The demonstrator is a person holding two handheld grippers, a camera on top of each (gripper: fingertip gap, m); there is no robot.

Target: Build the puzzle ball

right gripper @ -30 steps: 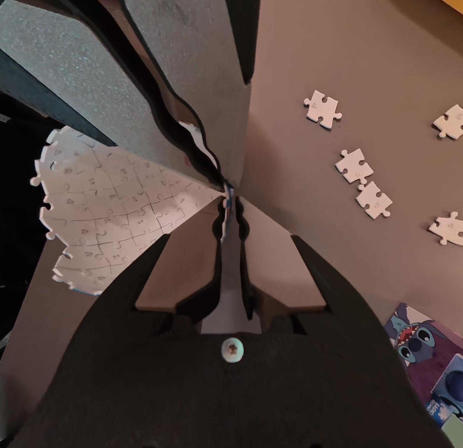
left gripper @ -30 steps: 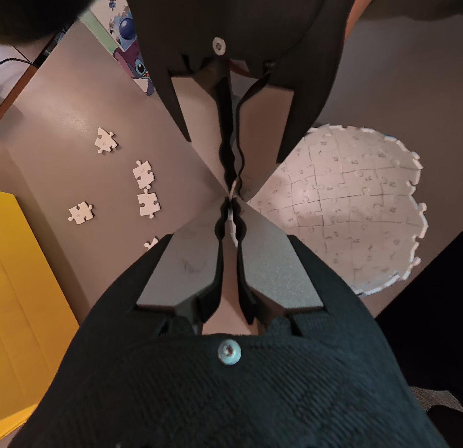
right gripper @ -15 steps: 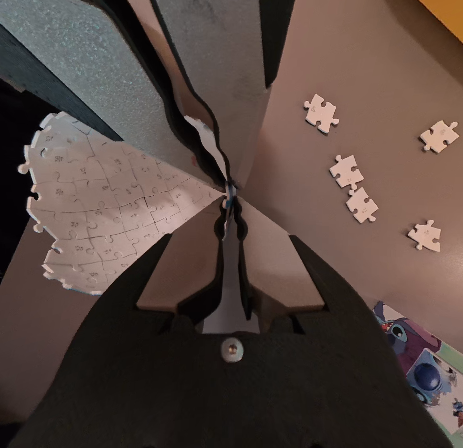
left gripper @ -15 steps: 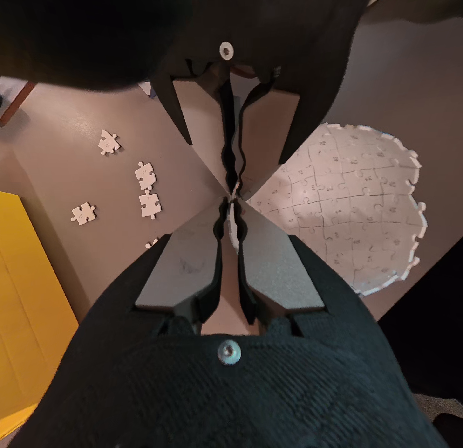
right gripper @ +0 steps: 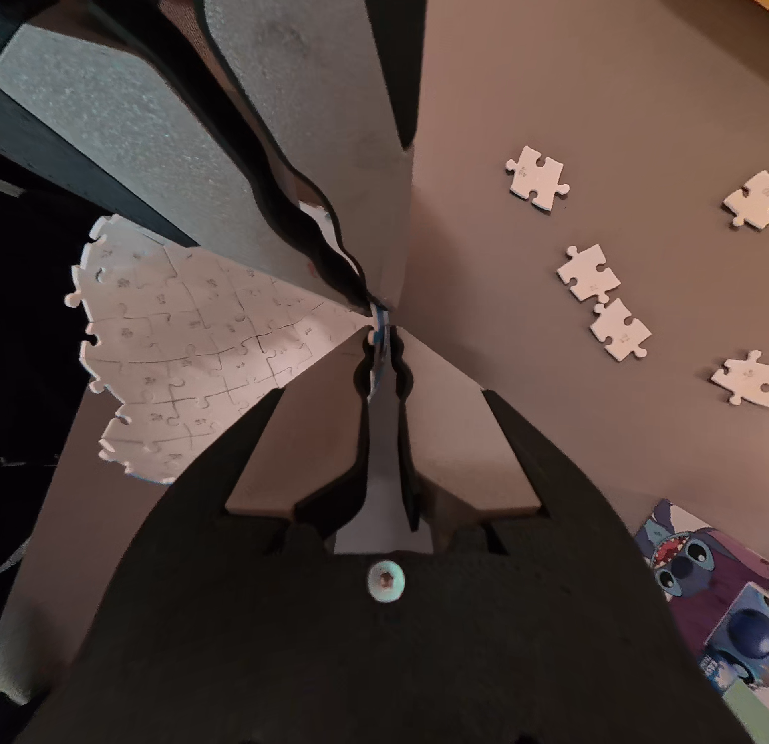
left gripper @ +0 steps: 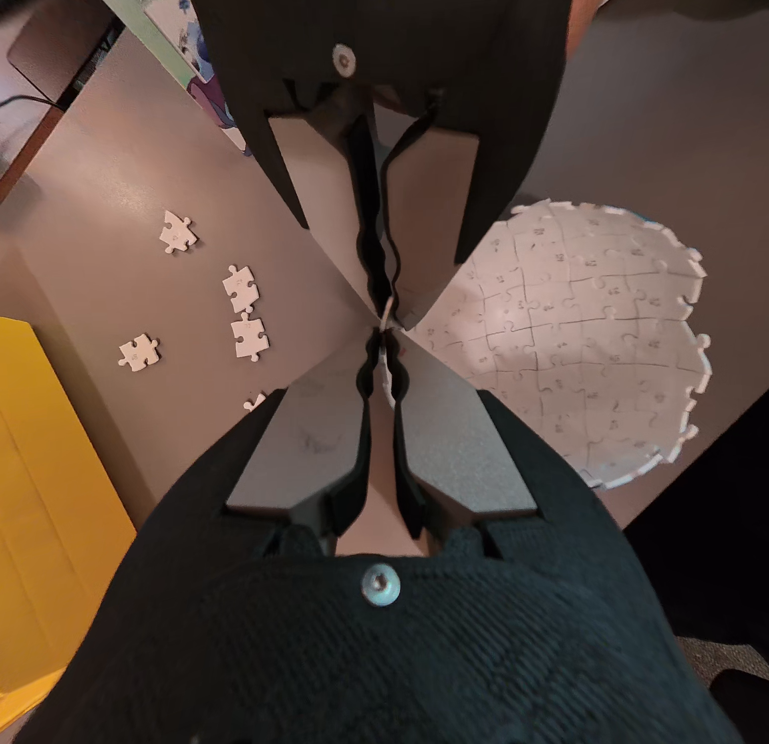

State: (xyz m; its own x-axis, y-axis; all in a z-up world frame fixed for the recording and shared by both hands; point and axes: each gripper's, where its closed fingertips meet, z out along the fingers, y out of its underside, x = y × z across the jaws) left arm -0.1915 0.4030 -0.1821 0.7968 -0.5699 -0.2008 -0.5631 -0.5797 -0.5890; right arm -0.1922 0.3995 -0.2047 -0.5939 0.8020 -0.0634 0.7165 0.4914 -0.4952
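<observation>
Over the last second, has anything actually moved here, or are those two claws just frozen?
Hardly anything. The left gripper and right gripper stay tip to tip, each shut on a puzzle piece, only wobbling slightly, so the picture card slides a little in view. The half-built ball and loose pieces on the table have not moved.

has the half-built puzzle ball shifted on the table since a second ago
Cannot tell. In the left wrist view the half-built puzzle ball keeps about the same spacing to the loose pieces on the table; its small drift in frame fits camera motion.
</observation>
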